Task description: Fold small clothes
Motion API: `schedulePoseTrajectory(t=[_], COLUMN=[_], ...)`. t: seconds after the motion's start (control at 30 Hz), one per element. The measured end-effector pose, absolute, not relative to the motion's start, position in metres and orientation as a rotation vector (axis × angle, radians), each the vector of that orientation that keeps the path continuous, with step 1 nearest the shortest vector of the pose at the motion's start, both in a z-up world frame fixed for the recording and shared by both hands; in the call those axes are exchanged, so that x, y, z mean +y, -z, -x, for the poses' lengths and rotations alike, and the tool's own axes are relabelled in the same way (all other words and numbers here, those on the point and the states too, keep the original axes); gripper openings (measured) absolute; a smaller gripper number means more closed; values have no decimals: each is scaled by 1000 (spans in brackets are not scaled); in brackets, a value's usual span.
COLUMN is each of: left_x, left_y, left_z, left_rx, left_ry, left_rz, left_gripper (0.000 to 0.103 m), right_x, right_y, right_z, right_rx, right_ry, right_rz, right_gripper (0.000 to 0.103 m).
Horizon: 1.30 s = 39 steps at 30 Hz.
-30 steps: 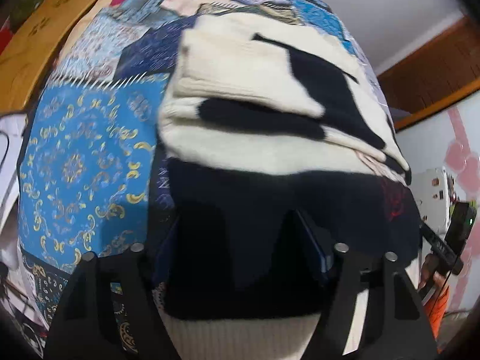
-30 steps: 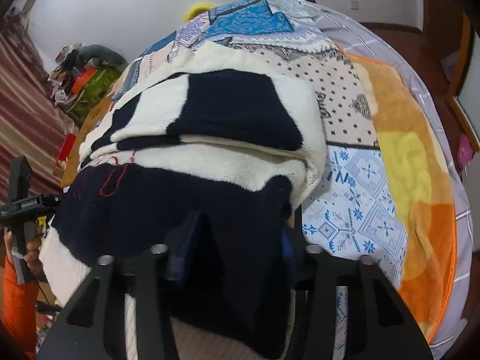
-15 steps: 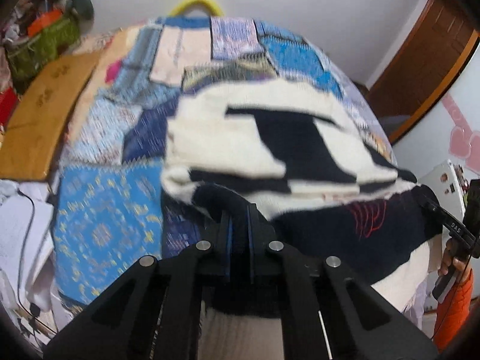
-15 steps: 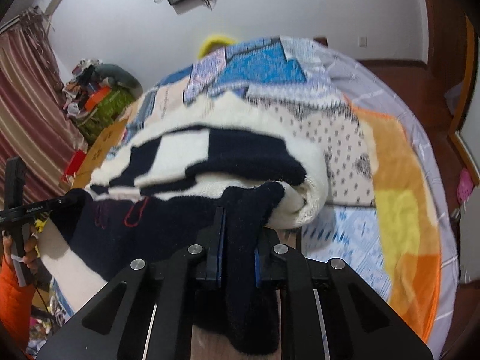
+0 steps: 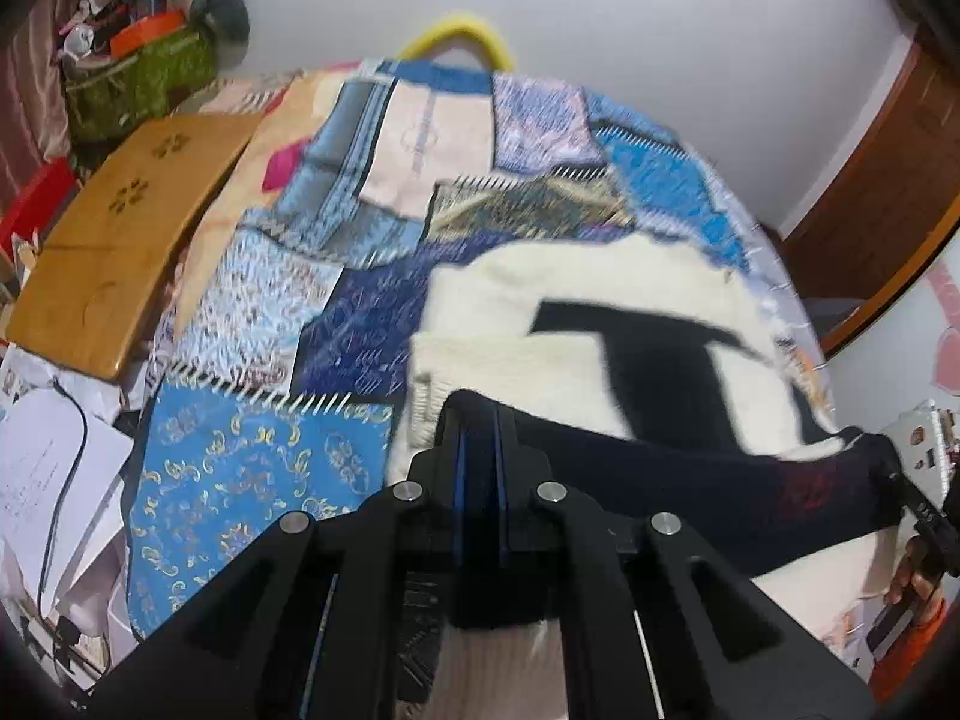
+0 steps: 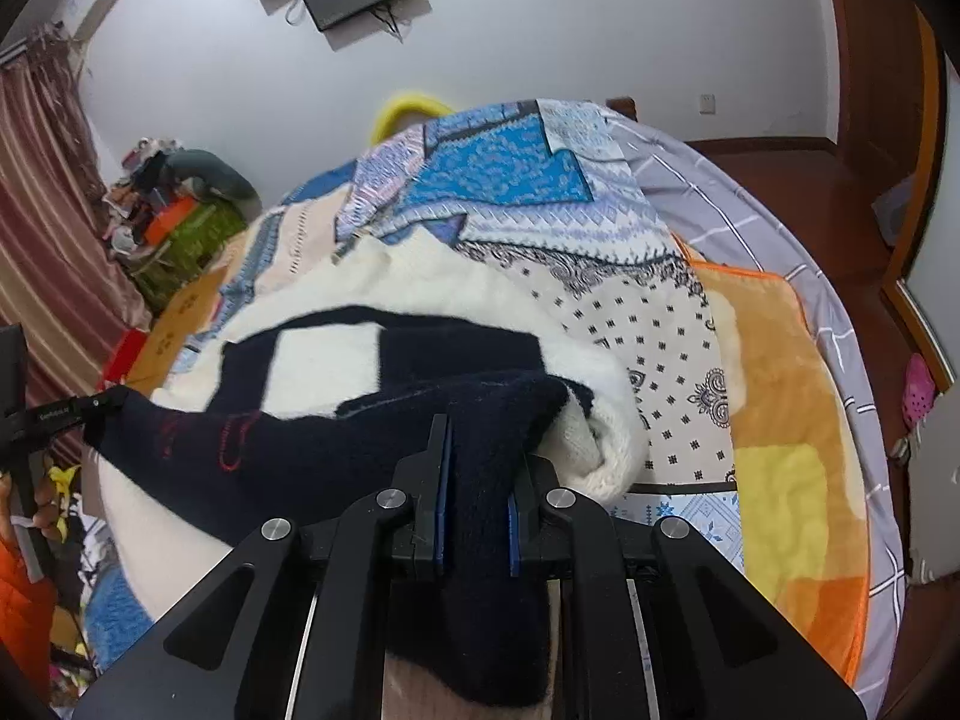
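A cream and dark navy knitted sweater (image 5: 570, 312) lies partly folded on a patchwork bedspread (image 5: 252, 468). My left gripper (image 5: 480, 420) is shut on the sweater's navy bottom edge at its left corner, held lifted above the bed. My right gripper (image 6: 474, 426) is shut on the same navy edge (image 6: 336, 450) at the right corner. The navy hem with red stitching (image 6: 231, 438) stretches taut between the two grippers. In the right wrist view the other gripper (image 6: 66, 411) shows at the far left.
A wooden board (image 5: 114, 240) lies at the bed's left edge, with papers and a cable (image 5: 42, 480) below it. An orange and yellow blanket (image 6: 780, 420) covers the bed's right side. Clutter and a green bag (image 5: 138, 78) stand by the wall.
Both grippers have shut on the navy hem, which lay between open jaws a second ago. They have lifted it up and away from the bed, stretching it taut.
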<state>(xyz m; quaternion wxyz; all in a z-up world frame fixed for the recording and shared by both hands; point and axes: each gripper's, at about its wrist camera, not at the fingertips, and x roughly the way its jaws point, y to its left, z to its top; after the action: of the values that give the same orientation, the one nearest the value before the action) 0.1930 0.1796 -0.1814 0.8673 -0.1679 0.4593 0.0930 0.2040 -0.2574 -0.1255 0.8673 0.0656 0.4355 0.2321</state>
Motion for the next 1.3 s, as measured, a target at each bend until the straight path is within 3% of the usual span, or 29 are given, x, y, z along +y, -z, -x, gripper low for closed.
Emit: schedulePoseTrajectory(t=[0.2,0.3,0.43,0.57,0.67,0.87,1.3], left_x=[183,177,171,171,173,167,155], left_y=[219,216,209,201,198,202,232], left_z=[-198,-196,-192,-180,-169,-148,-131], left_rx=[1039,1038,1051,1040,1040,1074,1167], left_ry=[-200,-210,-237,-228,-224,-200,-130], left_rz=[350,301,212,195,201,219,311], left_gripper=[8,15,41,56,63,64,67], right_x=[-260,-261,-262,-266,-271,-275,-276], right_y=[145,145,140,135,130,129,157], right_z=[-212,-210,-205,-198,-191,-179,-142], right_rx=[978,994,1012,1018,1018,1033,1121], right_ry=[-472,-476,-481,-455,-449,-443,-486], right_rz=[-140,-132,-104,-86,-84,-71,-136], right_gripper=[13,15,20,46,59,64,64])
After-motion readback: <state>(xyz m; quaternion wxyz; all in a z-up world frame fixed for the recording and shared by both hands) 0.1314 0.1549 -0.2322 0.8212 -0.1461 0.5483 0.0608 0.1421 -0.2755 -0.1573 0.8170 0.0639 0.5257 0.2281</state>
